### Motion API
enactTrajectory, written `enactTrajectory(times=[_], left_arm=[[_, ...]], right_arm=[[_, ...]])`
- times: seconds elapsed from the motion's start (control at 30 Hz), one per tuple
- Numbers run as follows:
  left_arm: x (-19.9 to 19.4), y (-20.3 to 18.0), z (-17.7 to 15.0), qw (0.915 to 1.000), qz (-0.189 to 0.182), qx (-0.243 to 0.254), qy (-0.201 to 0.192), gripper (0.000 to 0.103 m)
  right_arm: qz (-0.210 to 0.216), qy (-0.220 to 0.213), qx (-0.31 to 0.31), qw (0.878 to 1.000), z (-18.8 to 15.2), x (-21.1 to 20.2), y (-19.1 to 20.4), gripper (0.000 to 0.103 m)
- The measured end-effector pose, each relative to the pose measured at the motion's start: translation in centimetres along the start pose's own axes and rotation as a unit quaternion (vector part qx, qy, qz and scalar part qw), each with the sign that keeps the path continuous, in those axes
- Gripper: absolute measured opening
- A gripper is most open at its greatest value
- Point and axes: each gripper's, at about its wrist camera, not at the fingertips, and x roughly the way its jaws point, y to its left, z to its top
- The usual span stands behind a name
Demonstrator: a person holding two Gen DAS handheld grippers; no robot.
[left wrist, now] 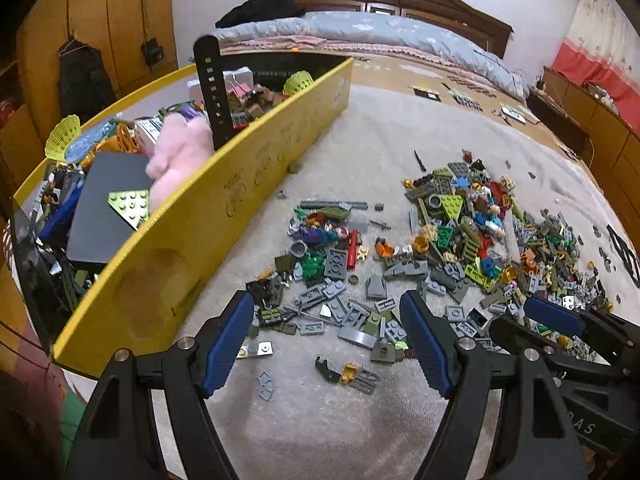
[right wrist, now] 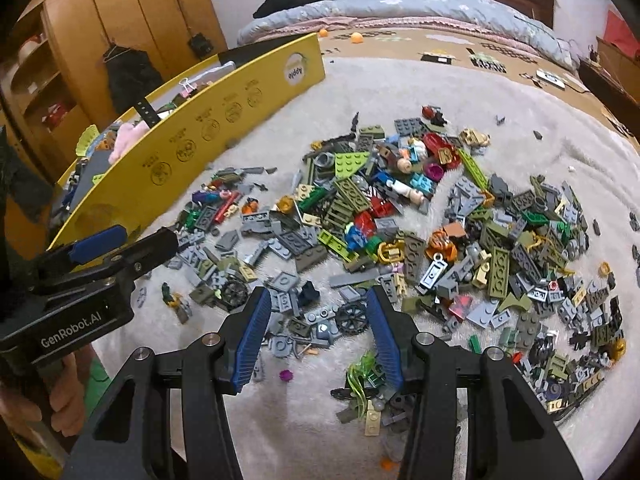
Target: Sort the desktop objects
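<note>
Down on the pale carpet [left wrist: 360, 152] lay a big heap of toy bricks [right wrist: 420, 232], spread out wide. Most were grey and green, with some red, blue and yellow ones mixed in. A bright green flat brick [right wrist: 350, 164] sat near the far end of the heap, and a little toy figure [right wrist: 408, 190] lay close beside it. A dark spoked wheel [right wrist: 352, 317] rested at the near edge of the bricks.

The right gripper [right wrist: 318, 336] hung just over that near edge. Its blue pads [right wrist: 252, 340] stood apart, and nothing was pinched between them. The wheel showed in the gap, but the pads were not squeezing it.

The left gripper [left wrist: 328, 344] hung over the grey bricks on its side of the heap. Its two fingers were spread wide and held nothing.

Beside the heap stood a long yellow box [left wrist: 192, 232], with its side wall next to the bricks. It was stuffed with things: a pink fluffy toy [left wrist: 180, 152], a black strap [left wrist: 212, 92] sticking up, and a dark flat board [left wrist: 104, 208].

Far behind was a bed [left wrist: 380, 32].
</note>
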Motion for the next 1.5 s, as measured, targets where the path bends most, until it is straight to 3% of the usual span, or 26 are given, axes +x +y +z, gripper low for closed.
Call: enactTrajectory(times=[0.47,0.93,1.17,1.3,1.5], left_arm=[[2.6,1.1,-1.6,0.9997,-0.007,-0.007,0.025,0.076],[2.0,0.5,-2.5,0.9993,-0.026,0.025,-0.006,0.076],[1.6,-0.6,-2.9,0.9966,-0.046,0.061,-0.03,0.05],[1.2,-1.1,-3.5,0.9936,-0.067,0.082,-0.039,0.048],[1.7,-1.4,-3.9,0.9929,-0.07,0.088,-0.038,0.048]], right_arm=[[-0.002,0.009,0.014,1.0,-0.9,1.0,-1.1,0.051],[0.008,-0.009,-0.002,1.0,-1.6,0.9,-0.9,0.051],[0.01,-0.016,-0.004,1.0,-2.0,1.4,-1.2,0.051],[0.016,-0.019,-0.002,1.0,-2.3,1.6,-1.5,0.051],[0.027,-0.023,0.004,0.999,-2.5,1.8,-1.8,0.051]])
